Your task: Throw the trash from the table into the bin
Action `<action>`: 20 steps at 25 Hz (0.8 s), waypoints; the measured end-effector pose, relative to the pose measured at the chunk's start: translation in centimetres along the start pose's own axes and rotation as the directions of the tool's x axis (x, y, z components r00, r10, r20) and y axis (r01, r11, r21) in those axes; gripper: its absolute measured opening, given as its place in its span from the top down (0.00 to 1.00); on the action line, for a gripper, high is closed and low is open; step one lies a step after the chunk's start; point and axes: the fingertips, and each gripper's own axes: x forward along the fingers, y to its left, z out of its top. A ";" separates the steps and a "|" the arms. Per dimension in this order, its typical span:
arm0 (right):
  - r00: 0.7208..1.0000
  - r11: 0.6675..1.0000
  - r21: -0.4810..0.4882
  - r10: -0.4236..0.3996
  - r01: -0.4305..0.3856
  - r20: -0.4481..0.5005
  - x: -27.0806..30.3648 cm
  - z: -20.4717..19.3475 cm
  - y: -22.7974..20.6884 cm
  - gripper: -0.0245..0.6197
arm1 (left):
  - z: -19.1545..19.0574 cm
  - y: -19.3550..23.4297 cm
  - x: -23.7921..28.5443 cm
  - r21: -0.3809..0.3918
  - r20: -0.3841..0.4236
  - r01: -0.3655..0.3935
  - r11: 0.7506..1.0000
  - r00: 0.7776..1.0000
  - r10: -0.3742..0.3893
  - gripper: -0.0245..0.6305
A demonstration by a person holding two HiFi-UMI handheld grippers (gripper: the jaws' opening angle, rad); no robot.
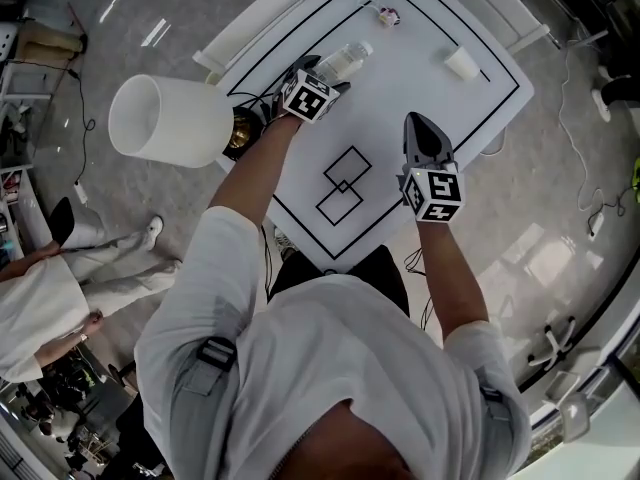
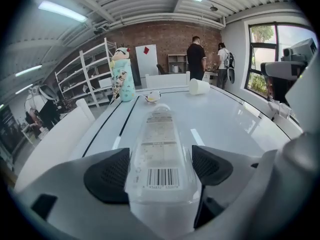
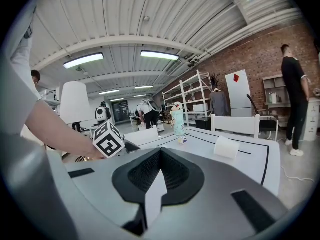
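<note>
A clear plastic bottle [image 2: 159, 149] with a barcode label lies on its side on the white table [image 1: 400, 98], pointing away from me. My left gripper [image 2: 160, 164] is open and straddles the bottle's near end; its black pads [image 2: 107, 176] flank the bottle without squeezing it. In the head view the bottle [image 1: 345, 60] sticks out past the left gripper [image 1: 322, 74] near the table's left edge. My right gripper [image 1: 420, 120] hovers over the table's right half, shut and empty [image 3: 159, 154]. A white bin [image 1: 165, 120] stands off the table's left side.
A white paper cup [image 1: 462, 63] lies on its side at the far right, a small crumpled wrapper [image 1: 388, 15] sits at the far end, and a teal figure bottle [image 2: 122, 74] stands beyond it. White chairs [image 1: 250, 23] ring the table. People stand at the left and by the brick wall.
</note>
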 end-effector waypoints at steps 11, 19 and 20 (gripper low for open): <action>1.000 1.000 0.004 -0.003 0.003 0.002 -0.5 -0.1 0.0 0.95 | 0.9 -0.9 -2.3 -0.061 0.037 -0.025 0.998 0.999 0.027 0.43; 1.000 1.000 -0.012 0.003 -0.003 0.019 -0.9 0.4 1.3 0.95 | 2.2 -2.5 -8.4 -0.107 0.160 -0.045 0.993 0.985 0.062 0.43; 1.000 1.000 -0.016 0.002 -0.002 0.024 -1.0 0.5 1.7 0.95 | 2.0 -2.7 -9.3 -0.109 0.170 -0.046 0.993 0.983 0.065 0.43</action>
